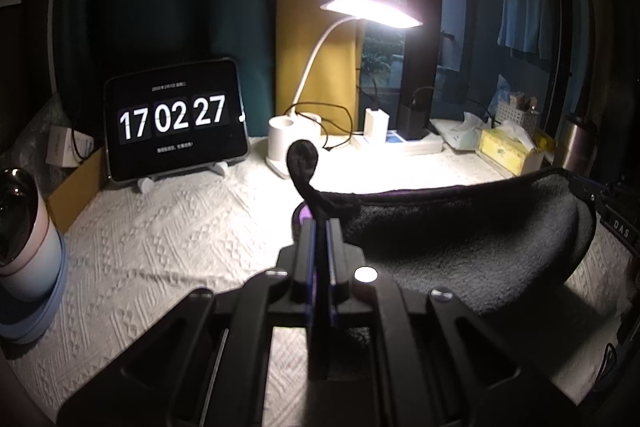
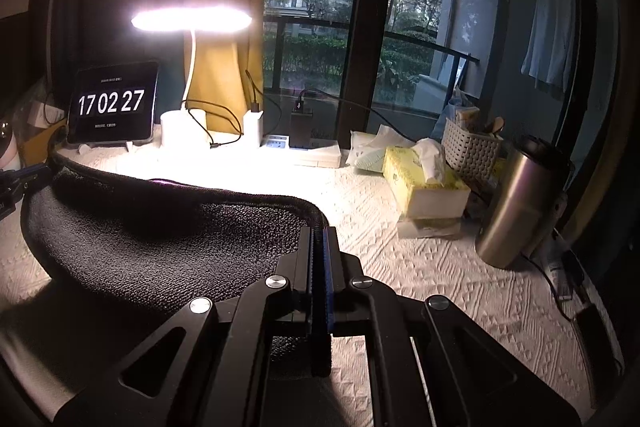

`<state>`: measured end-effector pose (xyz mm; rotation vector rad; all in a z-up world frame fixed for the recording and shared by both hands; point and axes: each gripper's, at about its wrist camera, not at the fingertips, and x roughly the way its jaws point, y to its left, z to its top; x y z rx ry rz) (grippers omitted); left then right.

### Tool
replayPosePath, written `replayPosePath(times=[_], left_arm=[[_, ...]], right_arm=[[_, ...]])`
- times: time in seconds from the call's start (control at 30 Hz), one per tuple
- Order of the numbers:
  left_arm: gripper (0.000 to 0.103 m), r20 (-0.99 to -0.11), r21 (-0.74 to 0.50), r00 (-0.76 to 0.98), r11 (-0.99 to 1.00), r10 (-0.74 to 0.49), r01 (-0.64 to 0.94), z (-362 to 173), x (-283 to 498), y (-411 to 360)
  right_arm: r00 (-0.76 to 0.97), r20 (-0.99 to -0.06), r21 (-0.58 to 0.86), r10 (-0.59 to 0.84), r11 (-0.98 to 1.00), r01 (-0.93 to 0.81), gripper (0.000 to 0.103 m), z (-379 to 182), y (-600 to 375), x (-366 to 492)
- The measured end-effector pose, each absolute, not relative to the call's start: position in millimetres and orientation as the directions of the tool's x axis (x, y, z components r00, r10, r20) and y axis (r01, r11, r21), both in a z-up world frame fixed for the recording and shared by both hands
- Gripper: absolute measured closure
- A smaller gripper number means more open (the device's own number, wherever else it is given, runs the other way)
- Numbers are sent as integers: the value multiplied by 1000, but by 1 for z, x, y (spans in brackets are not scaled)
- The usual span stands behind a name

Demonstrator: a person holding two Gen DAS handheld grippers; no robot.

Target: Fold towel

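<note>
Left wrist view shows the dark towel [image 1: 460,247] lifted up off the white tablecloth [image 1: 160,247]. It hangs in a curve between the two grippers, like a little hammock. The left gripper [image 1: 320,227] has its fingers squeezed together on one corner, and a small black loop [image 1: 302,157] of the towel sticks up just past the tips. In the right wrist view, the right gripper [image 2: 319,233] has its fingers pressed tight on the other corner of the towel's edge, with no gap to see.

This looks like the lifting part of a fold: one edge is held up by both corners and the rest sags down toward the cloth. Next, both grippers probably need to carry that edge across together, at the same height, and lay it on the far side so the corners match up.

Farther back stand a clock tablet [image 1: 176,119], a bright lamp [image 1: 372,11], a yellow tissue box [image 2: 424,179] and a silver bottle [image 2: 516,203].
</note>
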<state>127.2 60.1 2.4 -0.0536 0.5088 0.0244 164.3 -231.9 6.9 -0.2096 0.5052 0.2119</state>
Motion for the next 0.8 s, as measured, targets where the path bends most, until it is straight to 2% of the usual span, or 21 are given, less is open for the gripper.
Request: replayPosePath(times=[0.8], left_arm=[[98, -434, -25, 901, 1000, 7, -19, 11, 163, 64]], right_arm=[[878, -457, -171, 142, 955, -243, 98, 14, -223, 199]])
